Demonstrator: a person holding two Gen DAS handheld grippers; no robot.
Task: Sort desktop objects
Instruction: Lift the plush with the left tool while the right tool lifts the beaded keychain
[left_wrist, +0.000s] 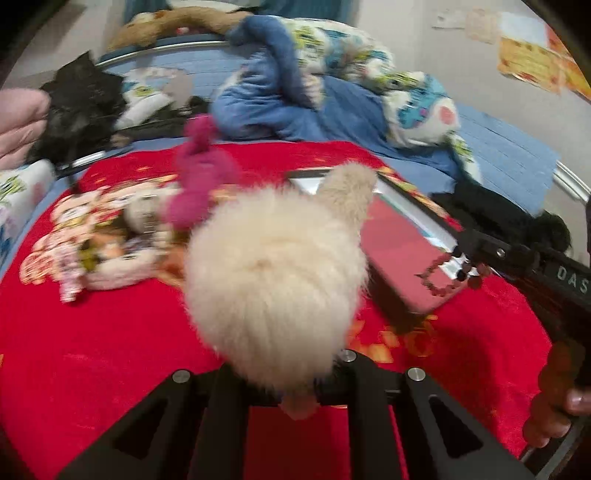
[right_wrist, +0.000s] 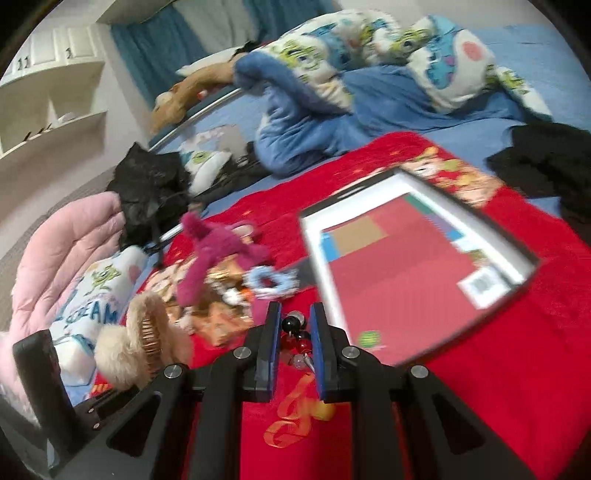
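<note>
Nearest the left wrist camera, the left gripper (left_wrist: 295, 391) has its jaws closed on a cream fluffy fur-covered hair claw clip (left_wrist: 275, 284), lifted above the red plush blanket (left_wrist: 110, 350); the clip fills the centre of that view, its long axis running from 6 o'clock up toward 1 o'clock, a furry lobe pointing away at 1 o'clock, while the right wrist view shows its bronze teeth at 8 o'clock. The right gripper (right_wrist: 293, 343) has its jaws narrow around a black and red beaded bracelet (right_wrist: 295, 338), which hangs off the blanket at 3 o'clock in the left view, its loop drooping downward. Just beyond lies the shallow black-framed tray with a red inner panel (right_wrist: 532, 254), its long axis running from 6 o'clock toward 2 o'clock; nothing appears inside it. Farther out, at 10 o'clock, rest a light-blue fabric scrunchie (right_wrist: 267, 282) and a magenta plush toy (right_wrist: 218, 251). I judge the sorting to be at an early stage; two items are in hand, none visibly placed, and the scrunchie and plush toy are left. Blur hides finer detail.
</note>
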